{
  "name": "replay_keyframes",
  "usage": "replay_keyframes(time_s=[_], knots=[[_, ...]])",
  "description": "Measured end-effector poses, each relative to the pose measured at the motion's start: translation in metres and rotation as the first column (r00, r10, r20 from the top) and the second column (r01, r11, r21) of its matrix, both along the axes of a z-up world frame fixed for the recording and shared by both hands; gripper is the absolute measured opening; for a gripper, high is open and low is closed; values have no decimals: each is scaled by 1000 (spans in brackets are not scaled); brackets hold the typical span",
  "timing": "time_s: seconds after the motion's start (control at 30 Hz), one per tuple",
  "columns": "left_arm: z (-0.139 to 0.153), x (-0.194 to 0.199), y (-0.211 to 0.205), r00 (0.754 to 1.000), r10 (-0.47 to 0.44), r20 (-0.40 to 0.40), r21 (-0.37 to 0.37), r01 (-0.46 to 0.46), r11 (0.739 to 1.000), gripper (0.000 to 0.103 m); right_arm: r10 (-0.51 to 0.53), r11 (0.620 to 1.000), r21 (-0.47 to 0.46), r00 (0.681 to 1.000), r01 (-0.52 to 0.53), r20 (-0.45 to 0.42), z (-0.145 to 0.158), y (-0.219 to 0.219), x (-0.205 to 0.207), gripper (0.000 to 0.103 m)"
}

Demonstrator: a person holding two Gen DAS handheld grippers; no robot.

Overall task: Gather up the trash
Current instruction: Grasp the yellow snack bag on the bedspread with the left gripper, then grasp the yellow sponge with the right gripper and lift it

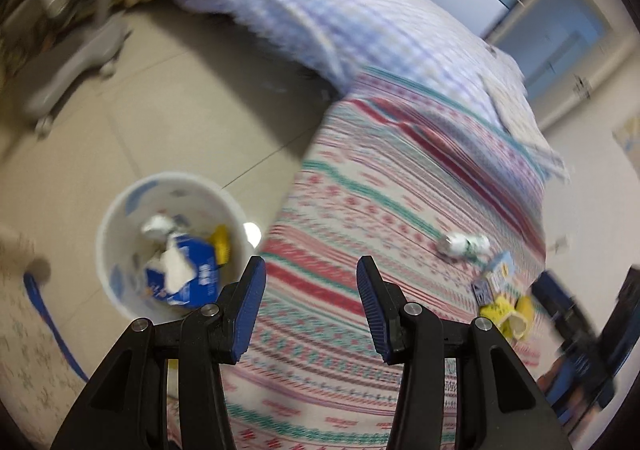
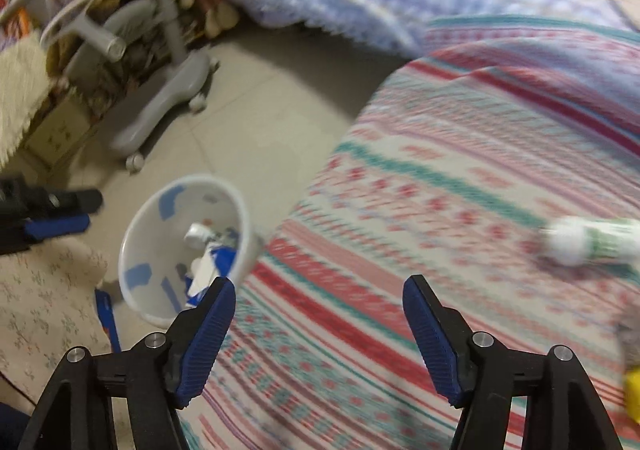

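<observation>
While our left hand-held gripper [image 1: 311,270] and right hand-held gripper [image 2: 319,290] hang wide open and empty over the bed [image 1: 360,209], we see the bin [image 1: 120,209] on the floor holding trash.

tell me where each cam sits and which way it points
Left wrist: on the left gripper, looking down past its open blue fingers at the white bin on the floor and the striped bedspread.
Right wrist: on the right gripper, open, looking down over the bedspread at a white-green bottle; the left gripper shows at the left edge.
Shared: bin, bedspread, grey chair base.
</observation>
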State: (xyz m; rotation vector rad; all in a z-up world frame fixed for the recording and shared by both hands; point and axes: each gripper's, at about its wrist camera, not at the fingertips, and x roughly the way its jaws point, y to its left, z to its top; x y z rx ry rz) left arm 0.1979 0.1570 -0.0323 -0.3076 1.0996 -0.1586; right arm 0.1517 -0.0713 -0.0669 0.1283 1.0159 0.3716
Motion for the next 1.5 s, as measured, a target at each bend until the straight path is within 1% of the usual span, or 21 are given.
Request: replay_keyframes(time_s=[0.07,0.13,0.2,0.27,0.37,0.43,0.47,0.5,0.57,0.6,0.7,0.8,0.9,0.93,0.97,1.0,1.03,1.07,1.17,1.37,1.5], knots=[[0,0,-26,999,-48,-1,6,48,999,50,-58,998,-8,997,58,51,19,-33,-5,76],[-3,-1,-56,995,-101,-14,-5,101,995,50,-144,988,-43,982,151,125,35,-74,-14,82],[-8,-2,-85,988,-149,-32,-16,148,989,50,-224,972,-37,964,232,143,40,-110,-22,83],[-11,-5,-109,982,-187,-42,-24,186,982,50,-309,950,-16,944,313,116,41,-148,-26,83],[-15,-13,-158,960,-276,-40,-22,275,961,50,-451,892,-13,890,453,67,41,-208,-33,83],[-22,-21,-197,936,-350,-43,-29,349,937,50,-509,861,10,860,509,38,39,-236,-40,83],[-25,-24,-209,929,-367,-46,-30,366,930,50,-537,844,21,843,537,24,39,-248,-45,83],[-31,-29,-229,917,-396,-50,-28,395,918,50,-575,818,36,818,574,1,37,-263,-50,83],[-39,-34,-253,903,-426,-50,-17,426,905,50,-626,776,65,779,627,-36,34,-285,-59,83],[-43,-37,-265,897,-440,-50,-9,440,898,50,-641,762,76,765,643,-51,32,-292,-62,83],[-56,-41,-303,873,-485,-46,28,486,873,50,-657,746,74,750,661,-75,29,-305,-70,83],[-67,-38,-327,872,-488,-38,77,489,869,50,-665,740,63,742,670,-85,27,-316,-76,83],[-75,-32,-337,880,-475,-29,89,475,875,50,-674,732,57,734,679,-87,27,-325,-83,83],[-79,-31,-340,882,-470,-29,93,471,877,48,-676,730,54,731,681,-90,28,-327,-85,83],[-82,-30,-342,884,-467,-30,104,468,878,32,-678,729,49,730,683,-91,28,-330,-86,83],[-85,-30,-344,885,-464,-38,117,465,878,18,-679,728,42,729,684,-91,26,-332,-87,83],[-89,-28,-346,887,-459,-58,128,462,878,9,-680,728,28,727,685,-89,25,-336,-89,83],[-91,-28,-346,891,-450,-65,123,455,882,6,-681,728,15,727,685,-88,23,-339,-90,83],[-93,-30,-342,903,-425,-64,111,429,896,3,-691,719,-2,715,695,-102,17,-350,-93,83],[-72,-42,-320,917,-396,-41,71,398,915,3,-731,676,-36,662,736,-164,-4,-381,-98,83],[-52,-43,-286,936,-350,-34,30,351,936,3,-734,670,-38,655,741,-180,-9,-386,-98,83]])
